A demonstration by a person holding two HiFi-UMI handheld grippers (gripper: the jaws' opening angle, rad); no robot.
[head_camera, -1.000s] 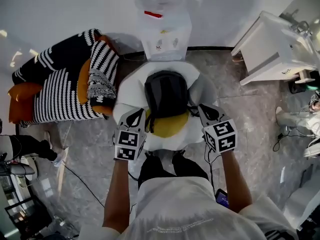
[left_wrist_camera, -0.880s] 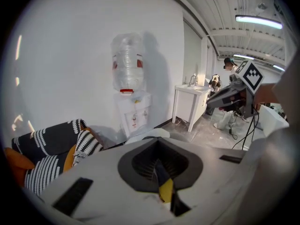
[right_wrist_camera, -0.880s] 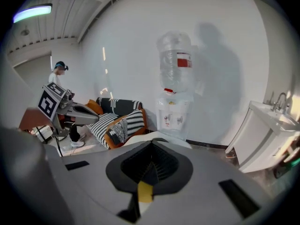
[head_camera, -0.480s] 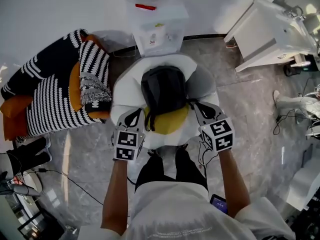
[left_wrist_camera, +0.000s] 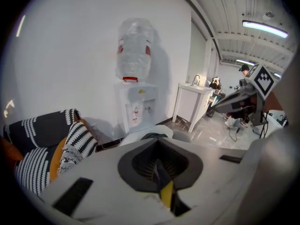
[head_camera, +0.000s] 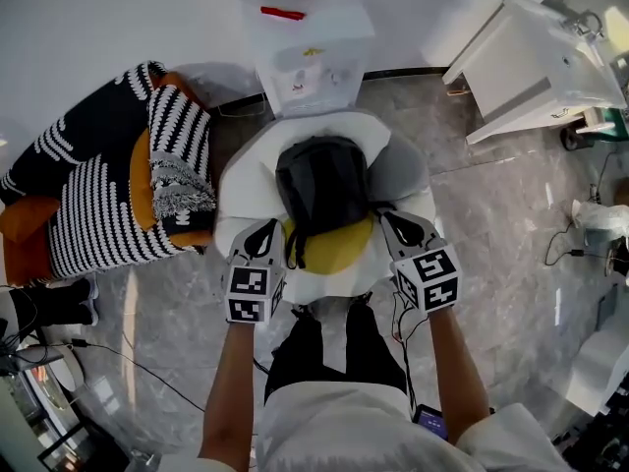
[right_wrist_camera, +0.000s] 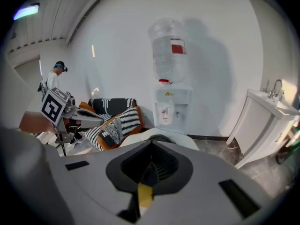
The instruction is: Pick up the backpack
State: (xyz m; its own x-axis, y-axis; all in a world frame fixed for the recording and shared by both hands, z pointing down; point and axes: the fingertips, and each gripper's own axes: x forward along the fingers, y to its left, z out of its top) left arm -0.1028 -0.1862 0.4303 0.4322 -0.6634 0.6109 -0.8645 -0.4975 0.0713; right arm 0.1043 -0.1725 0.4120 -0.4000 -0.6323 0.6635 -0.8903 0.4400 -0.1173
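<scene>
Legend. Nearest us, the left gripper point(head_camera: 262, 234) and right gripper point(head_camera: 397, 226) hover at the front edge of a white seat point(head_camera: 246, 190), each with jaws pressed together and holding nothing. Between and just beyond them the black backpack point(head_camera: 324, 180) rests on a yellow cushion point(head_camera: 339, 249), untouched: we judge the pickup not yet begun, with opening, gripping and lifting all left. Around lies grey marbled floor point(head_camera: 491, 234); a striped sofa point(head_camera: 98, 214) left, sink cabinet point(head_camera: 531, 77) right, water dispenser point(head_camera: 305, 62) against the far wall.
</scene>
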